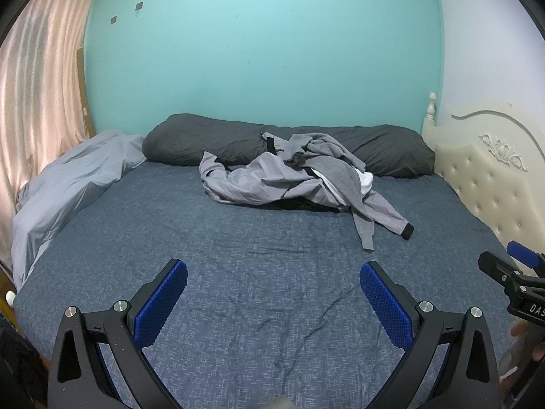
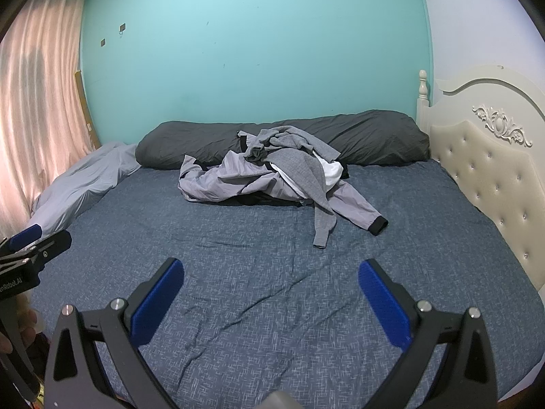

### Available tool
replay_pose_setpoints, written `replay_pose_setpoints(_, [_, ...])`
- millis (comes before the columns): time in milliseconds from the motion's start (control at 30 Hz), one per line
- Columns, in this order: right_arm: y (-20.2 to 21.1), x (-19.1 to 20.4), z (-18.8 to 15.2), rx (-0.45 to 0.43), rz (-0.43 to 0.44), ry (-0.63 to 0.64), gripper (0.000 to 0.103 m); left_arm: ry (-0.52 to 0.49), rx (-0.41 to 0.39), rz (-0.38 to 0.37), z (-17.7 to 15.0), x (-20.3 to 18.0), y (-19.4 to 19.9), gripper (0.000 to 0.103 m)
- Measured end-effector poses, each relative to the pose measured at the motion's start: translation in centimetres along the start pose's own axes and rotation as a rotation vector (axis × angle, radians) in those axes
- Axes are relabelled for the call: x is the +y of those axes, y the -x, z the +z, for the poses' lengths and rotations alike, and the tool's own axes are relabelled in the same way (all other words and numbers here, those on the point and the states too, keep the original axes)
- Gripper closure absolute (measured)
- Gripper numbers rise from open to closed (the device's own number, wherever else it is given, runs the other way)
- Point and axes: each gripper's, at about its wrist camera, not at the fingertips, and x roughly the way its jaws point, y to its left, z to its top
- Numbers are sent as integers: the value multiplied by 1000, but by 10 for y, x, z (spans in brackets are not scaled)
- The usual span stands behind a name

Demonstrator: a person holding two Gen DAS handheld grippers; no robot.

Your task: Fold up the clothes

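A bed with a dark blue patterned sheet fills both views. Along its far edge, against the teal wall, lies a long dark grey pillow. A pale grey duvet is bunched along the left edge, and a cream tufted headboard stands at the right edge. The pile of clothes sits near the far edge, partly on the pillow: a light grey jacket, a darker grey knit, and something white, possibly a shirt. The left gripper and right gripper hover over the near edge, fingers spread wide, holding nothing.
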Motion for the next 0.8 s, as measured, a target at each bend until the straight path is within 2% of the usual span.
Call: replay_pose_setpoints(800, [-2,-1,-2,2,3,-6,0,-2,5,-4,1,-4,-2,0])
